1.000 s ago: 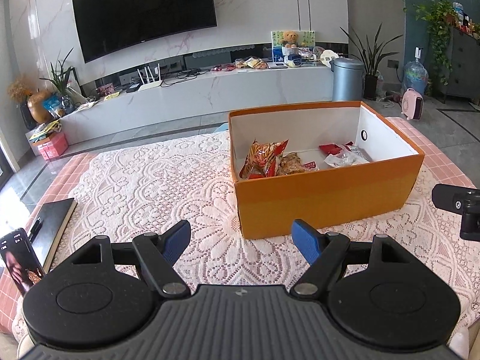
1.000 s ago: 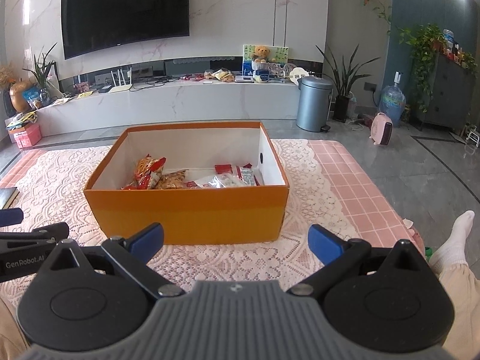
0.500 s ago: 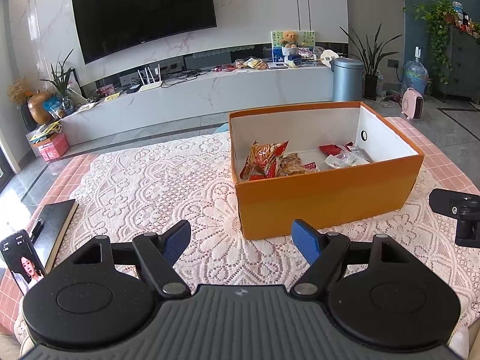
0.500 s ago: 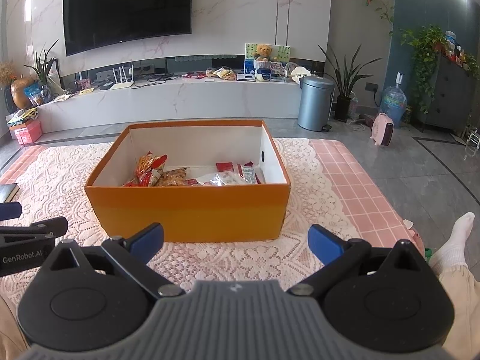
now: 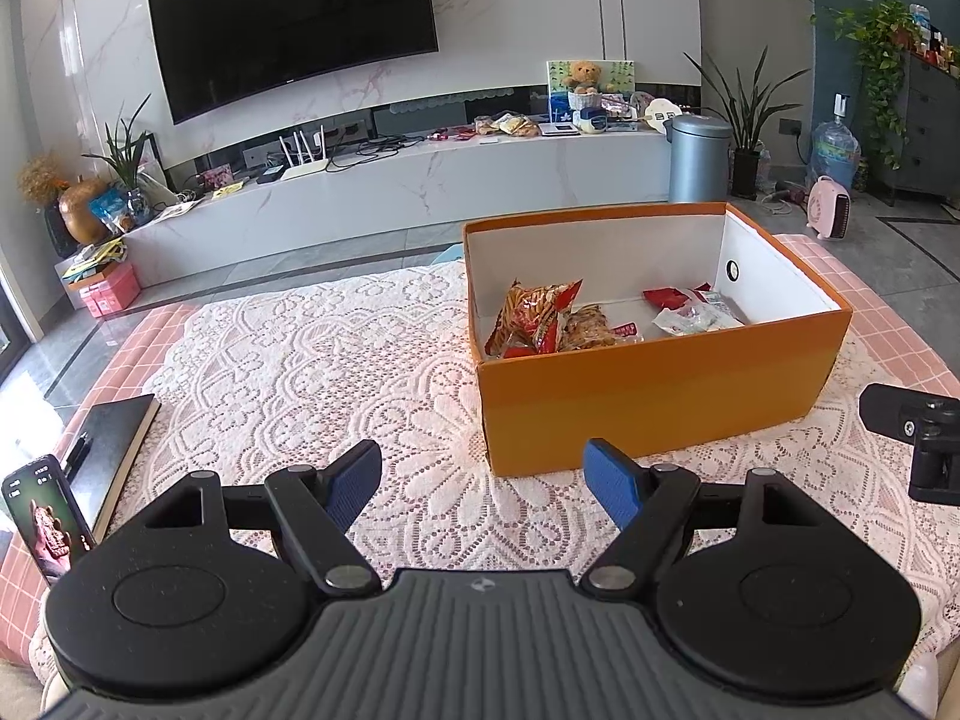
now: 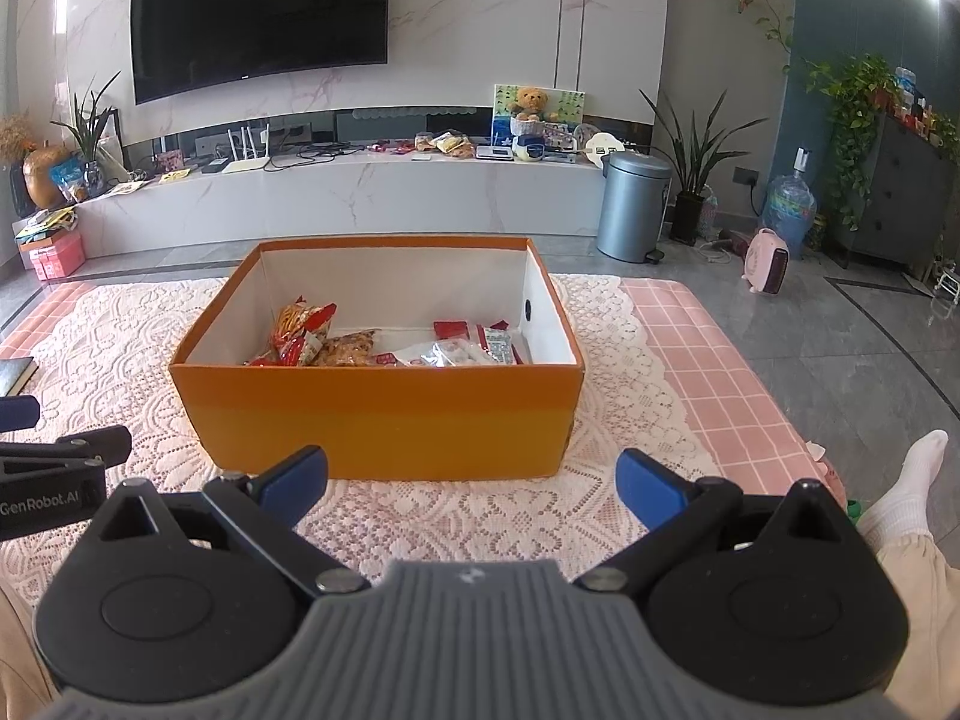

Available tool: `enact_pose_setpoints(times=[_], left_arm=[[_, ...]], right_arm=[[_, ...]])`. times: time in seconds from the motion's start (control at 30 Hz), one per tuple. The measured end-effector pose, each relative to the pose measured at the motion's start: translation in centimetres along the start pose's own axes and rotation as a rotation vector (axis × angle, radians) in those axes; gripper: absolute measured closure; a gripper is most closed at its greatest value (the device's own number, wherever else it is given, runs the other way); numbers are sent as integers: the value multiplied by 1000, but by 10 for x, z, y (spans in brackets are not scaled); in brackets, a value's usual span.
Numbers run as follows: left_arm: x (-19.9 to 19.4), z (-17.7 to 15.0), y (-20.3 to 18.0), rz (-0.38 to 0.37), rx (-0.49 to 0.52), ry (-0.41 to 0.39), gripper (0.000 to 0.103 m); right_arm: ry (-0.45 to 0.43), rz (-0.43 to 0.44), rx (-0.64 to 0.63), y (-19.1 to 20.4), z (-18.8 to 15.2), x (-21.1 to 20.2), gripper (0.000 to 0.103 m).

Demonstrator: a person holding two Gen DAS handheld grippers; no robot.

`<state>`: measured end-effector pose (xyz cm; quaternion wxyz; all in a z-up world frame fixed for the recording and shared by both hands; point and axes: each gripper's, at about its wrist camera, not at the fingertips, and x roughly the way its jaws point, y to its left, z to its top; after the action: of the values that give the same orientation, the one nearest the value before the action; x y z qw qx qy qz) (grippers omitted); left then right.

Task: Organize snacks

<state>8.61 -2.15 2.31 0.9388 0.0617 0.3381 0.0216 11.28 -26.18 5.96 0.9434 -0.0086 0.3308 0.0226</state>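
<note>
An orange cardboard box (image 5: 660, 396) (image 6: 384, 414) with white inner walls stands on the lace tablecloth. Inside lie several snack packets: a red and yellow bag (image 5: 537, 315) (image 6: 300, 330) at the left, a brown crisp packet (image 6: 348, 348) beside it, red and white wrappers (image 5: 690, 312) (image 6: 474, 345) at the right. My left gripper (image 5: 483, 489) hovers open and empty short of the box's front left corner. My right gripper (image 6: 471, 483) is open and empty in front of the box's near wall. The right gripper's tip (image 5: 912, 438) shows in the left wrist view.
A dark notebook (image 5: 102, 456) and a lit phone (image 5: 45, 531) lie at the table's left edge. A person's leg with a white sock (image 6: 900, 486) is at the right. Beyond the table stand a TV console (image 6: 360, 192), a bin (image 6: 633, 204) and plants.
Both grippers have barely shifted; the right wrist view has edged slightly nearer and higher over the box. Both stay open. The phone screen's picture changed.
</note>
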Motion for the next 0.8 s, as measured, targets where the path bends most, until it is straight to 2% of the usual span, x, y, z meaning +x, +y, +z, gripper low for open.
enact_pose_setpoints(times=[0.8], left_arm=[[-3, -1, 2, 2, -15, 5, 13]], right_arm=[[-3, -1, -7, 0, -1, -2, 4]])
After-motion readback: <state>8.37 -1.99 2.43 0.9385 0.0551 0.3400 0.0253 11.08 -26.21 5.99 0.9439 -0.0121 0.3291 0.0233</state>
